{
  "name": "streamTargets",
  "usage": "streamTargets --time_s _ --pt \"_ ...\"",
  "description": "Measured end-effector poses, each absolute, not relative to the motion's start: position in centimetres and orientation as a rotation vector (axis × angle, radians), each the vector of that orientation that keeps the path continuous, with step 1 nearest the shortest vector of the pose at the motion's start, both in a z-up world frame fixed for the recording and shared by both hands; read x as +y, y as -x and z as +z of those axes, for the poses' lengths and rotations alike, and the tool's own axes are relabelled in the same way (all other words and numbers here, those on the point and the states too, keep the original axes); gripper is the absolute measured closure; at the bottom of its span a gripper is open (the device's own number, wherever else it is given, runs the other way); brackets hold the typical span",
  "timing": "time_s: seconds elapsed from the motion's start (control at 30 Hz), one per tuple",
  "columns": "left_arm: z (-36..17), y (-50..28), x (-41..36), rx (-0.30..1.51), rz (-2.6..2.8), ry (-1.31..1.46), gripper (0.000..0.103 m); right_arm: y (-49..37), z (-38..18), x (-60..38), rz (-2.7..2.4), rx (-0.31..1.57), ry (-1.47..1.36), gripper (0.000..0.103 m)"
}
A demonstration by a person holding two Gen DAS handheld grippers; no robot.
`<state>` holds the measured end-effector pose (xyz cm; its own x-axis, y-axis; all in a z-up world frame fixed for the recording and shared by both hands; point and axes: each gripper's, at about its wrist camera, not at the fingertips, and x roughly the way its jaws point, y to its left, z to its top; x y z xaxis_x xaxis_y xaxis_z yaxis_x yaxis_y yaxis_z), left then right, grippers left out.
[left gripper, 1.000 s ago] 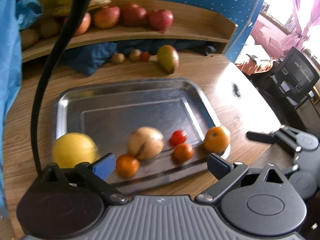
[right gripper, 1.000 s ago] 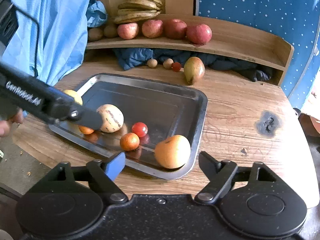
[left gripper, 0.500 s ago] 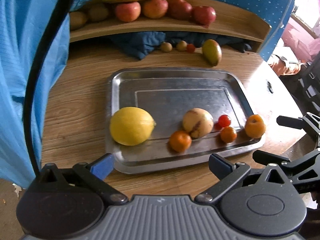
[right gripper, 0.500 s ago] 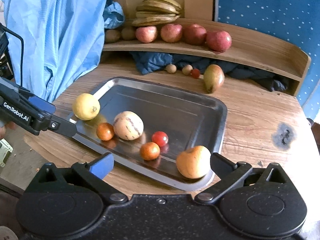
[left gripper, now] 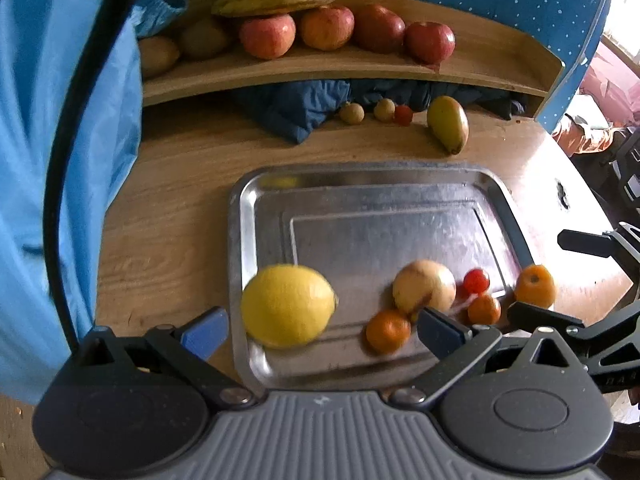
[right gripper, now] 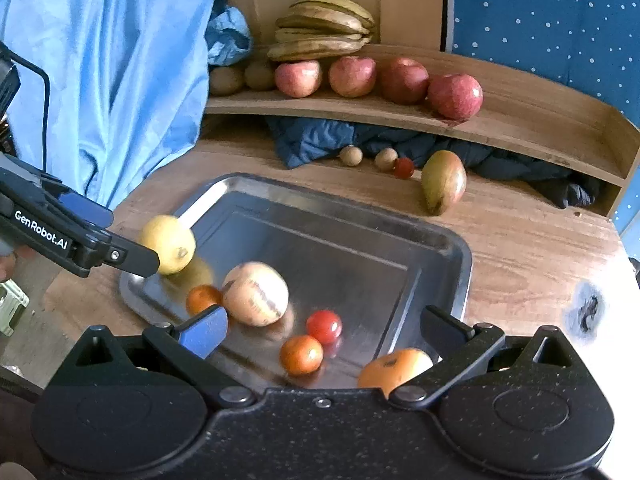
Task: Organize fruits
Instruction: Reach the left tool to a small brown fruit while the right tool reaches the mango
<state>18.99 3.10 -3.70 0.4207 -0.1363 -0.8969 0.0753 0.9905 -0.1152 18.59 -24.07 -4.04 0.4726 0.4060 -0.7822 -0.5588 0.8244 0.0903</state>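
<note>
A steel tray (left gripper: 360,200) (right gripper: 440,236) lies on the wooden table. It holds a yellow lemon (left gripper: 289,305) (right gripper: 168,243), a pale striped melon (left gripper: 424,287) (right gripper: 256,294), a red tomato (left gripper: 477,281) (right gripper: 324,326), two small oranges (left gripper: 388,330) (right gripper: 301,354) and a persimmon (left gripper: 535,285) (right gripper: 394,366). My left gripper (left gripper: 322,330) is open, its fingers on either side of the lemon without touching it. My right gripper (right gripper: 324,330) is open and empty over the tray's near edge, the persimmon by its right finger.
A wooden shelf (right gripper: 520,128) at the back carries bananas (right gripper: 324,28), several apples (right gripper: 404,80) and kiwis. A mango (right gripper: 443,181), two small brown fruits and a tomato (right gripper: 404,168) lie on the table behind the tray. Blue cloth (right gripper: 100,80) hangs at left.
My left gripper swung left along the tray's near edge and closed in on the lemon, which now sits between its fingers. My right gripper drew closer to the tray.
</note>
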Motion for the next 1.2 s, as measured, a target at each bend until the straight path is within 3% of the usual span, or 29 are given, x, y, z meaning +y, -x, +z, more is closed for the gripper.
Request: streamTargets --time_s 1.2 --pt "-8.5 -35.6 -2.1 1.138 -0.229 0.091 0.000 -29.2 -7.0 -24.7 0.308 0.965 0.148 0.001"
